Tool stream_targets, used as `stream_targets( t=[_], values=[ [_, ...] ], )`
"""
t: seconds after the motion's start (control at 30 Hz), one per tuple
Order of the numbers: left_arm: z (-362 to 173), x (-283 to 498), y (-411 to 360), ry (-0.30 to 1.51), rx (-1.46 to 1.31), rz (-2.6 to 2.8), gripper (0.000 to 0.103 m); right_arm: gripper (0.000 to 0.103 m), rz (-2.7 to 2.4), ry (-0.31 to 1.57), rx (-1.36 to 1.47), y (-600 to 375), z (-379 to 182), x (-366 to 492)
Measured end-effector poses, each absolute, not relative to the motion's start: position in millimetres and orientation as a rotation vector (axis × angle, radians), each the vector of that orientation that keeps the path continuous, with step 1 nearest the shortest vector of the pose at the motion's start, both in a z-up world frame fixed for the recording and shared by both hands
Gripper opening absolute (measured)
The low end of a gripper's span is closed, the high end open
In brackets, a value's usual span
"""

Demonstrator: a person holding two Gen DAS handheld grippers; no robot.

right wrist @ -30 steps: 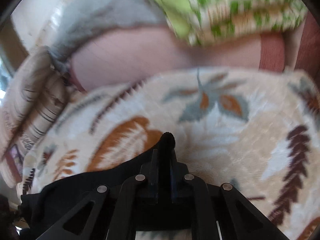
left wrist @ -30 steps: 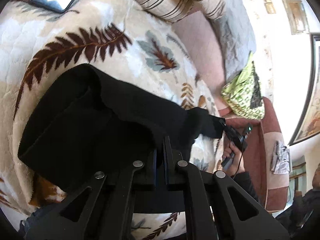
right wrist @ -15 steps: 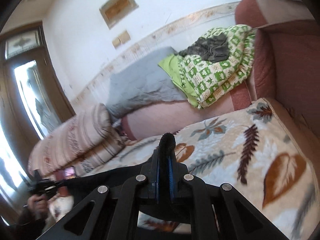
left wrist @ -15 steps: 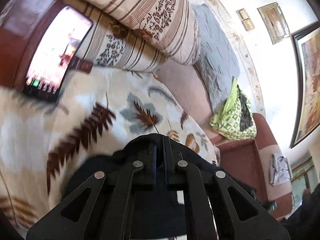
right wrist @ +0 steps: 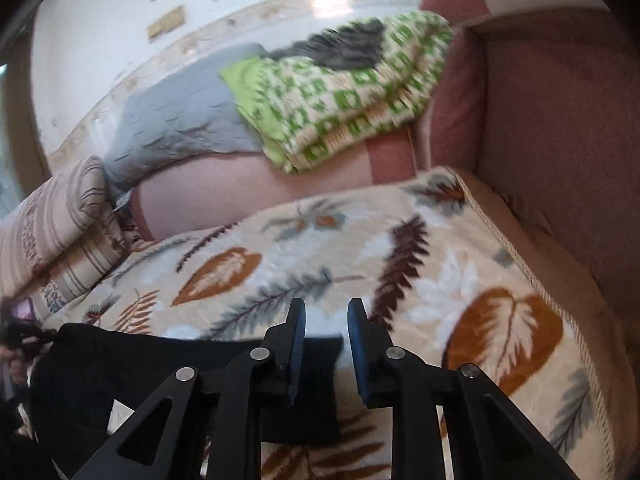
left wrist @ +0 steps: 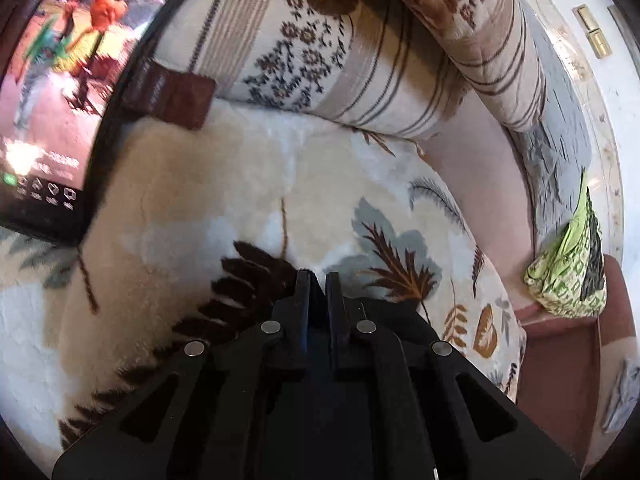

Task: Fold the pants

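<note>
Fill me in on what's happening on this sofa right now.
A person with a handheld gripper in each hand is folding black pants on a leaf-print blanket spread over the sofa. The right gripper is open, its fingers apart just above the edge of the pants. The left gripper is nearly closed with black cloth showing right around it, though whether it grips the fabric is unclear. Striped cushions and a green patterned blanket sit along the sofa back.

The right claw (right wrist: 326,316), pinched shut on the black pants (right wrist: 132,364) half a second ago, now has its fingers spread, the fabric lying below them at lower left of frame. The left claw (left wrist: 318,284) has swung toward the striped cushions (left wrist: 320,52); the phone screen (left wrist: 52,92) now fills the upper left.
</note>
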State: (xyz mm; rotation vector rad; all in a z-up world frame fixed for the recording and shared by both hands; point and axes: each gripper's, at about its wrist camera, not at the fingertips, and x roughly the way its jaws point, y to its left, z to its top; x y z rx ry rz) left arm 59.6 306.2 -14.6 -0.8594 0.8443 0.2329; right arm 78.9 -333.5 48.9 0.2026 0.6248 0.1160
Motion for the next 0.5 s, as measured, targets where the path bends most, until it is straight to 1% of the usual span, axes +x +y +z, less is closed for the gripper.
stream_targets(
  t=[0.07, 0.2, 0.27, 0.3, 0.37, 0.43, 0.5],
  values=[
    [-7, 51, 306, 0.811, -0.823, 0.264, 0.024, 0.023, 0.148, 0.653, 0.208, -336, 48, 75],
    [12, 38, 291, 0.744, -0.809, 0.226, 0.025, 0.023, 0.25, 0.718, 0.319, -343, 40, 62],
    [25, 35, 276, 0.717, -0.787, 0.174, 0.026, 0.023, 0.333, 0.714, 0.323, -334, 44, 56],
    [30, 35, 266, 0.711, -0.775, 0.133, 0.03, 0.024, 0.386, 0.71, 0.302, -323, 45, 52],
    [30, 38, 251, 0.725, -0.793, 0.05, 0.045, 0.024, 0.477, 0.748, 0.239, -299, 40, 53],
    [26, 44, 242, 0.763, -0.783, 0.015, 0.047, 0.024, 0.461, 0.786, 0.144, -280, 30, 56],
    [8, 61, 236, 0.875, -0.742, 0.023, 0.049, 0.025, 0.405, 0.88, 0.05, -269, 6, 68]
  ],
)
